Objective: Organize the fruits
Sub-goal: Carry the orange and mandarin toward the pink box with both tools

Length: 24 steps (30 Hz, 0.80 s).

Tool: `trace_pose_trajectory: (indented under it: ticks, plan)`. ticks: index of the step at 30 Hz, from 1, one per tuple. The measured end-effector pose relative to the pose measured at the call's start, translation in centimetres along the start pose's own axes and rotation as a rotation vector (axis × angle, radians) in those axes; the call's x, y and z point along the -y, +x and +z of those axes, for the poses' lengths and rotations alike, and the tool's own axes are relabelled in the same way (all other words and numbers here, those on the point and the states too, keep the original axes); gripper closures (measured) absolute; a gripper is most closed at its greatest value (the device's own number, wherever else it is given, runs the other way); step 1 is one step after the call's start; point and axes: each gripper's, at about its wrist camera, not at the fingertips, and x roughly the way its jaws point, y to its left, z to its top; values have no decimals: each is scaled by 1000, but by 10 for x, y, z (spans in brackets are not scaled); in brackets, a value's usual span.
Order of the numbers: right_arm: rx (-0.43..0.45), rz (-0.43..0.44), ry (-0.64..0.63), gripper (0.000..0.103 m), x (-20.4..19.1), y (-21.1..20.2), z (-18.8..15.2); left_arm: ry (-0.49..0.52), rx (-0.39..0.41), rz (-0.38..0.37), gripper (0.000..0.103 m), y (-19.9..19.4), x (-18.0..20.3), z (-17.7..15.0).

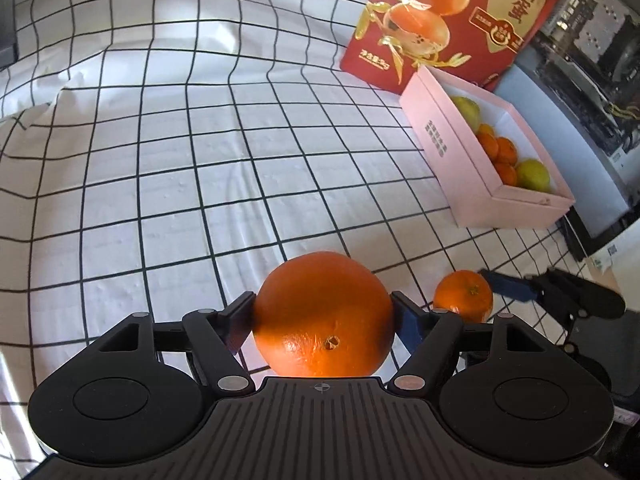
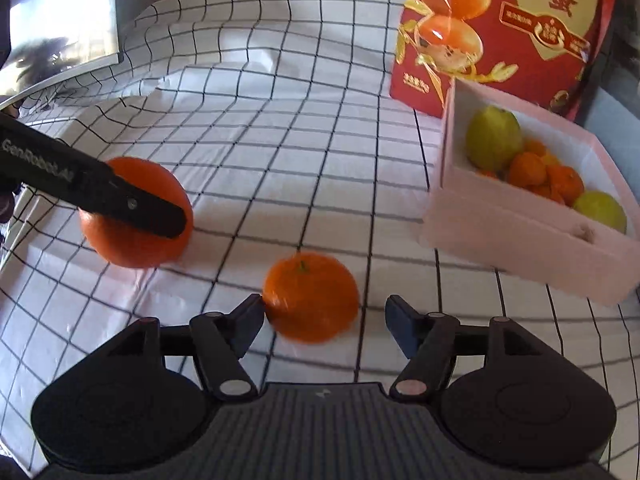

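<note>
A large orange [image 1: 320, 320] sits between the fingers of my left gripper [image 1: 322, 304], which is shut on it just above the checked cloth. In the right wrist view the same orange [image 2: 132, 248] shows at the left, crossed by a black left finger [image 2: 132, 204]. A small mandarin [image 2: 312, 296] lies on the cloth inside my right gripper [image 2: 325, 306]. The jaws stand open: the left pad touches the fruit and the right pad is apart from it. The mandarin [image 1: 464, 296] also shows beside the large orange.
A pink box [image 1: 444, 140] [image 2: 520, 240] at the right holds several mandarins and two yellow-green fruits. A red printed carton [image 1: 460, 20] [image 2: 500, 20] stands behind it. A monitor [image 2: 60, 20] stands at the far left, and the cloth [image 1: 180, 160] lies wrinkled.
</note>
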Motion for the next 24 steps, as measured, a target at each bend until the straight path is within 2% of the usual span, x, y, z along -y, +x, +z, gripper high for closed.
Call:
trace_pose_trajectory:
  ticks: [1, 3, 4, 7, 11, 18, 24]
  plan:
    - [6, 4, -7, 35, -2, 0, 1, 1, -2, -5, 26, 0, -1, -1]
    - [4, 20, -31, 45, -5, 2, 4, -3, -7, -17, 26, -1, -4, -3]
    - [0, 24, -46, 46, -8, 2, 4, -9, -14, -26, 26, 0, -5, -3]
    - [9, 1, -73, 54, -11, 2, 4, -26, -49, -56, 26, 2, -10, -5]
    - [-7, 39, -14, 54, 2, 0, 5, -36, -70, -68, 26, 4, -12, -10]
    - [-13, 0, -3, 54, 17, -10, -6, -57, -64, -50, 26, 5, -9, -11]
    - [-18, -39, 10, 54, 30, -17, -14, -20, -71, -21, 25, 7, -1, -11]
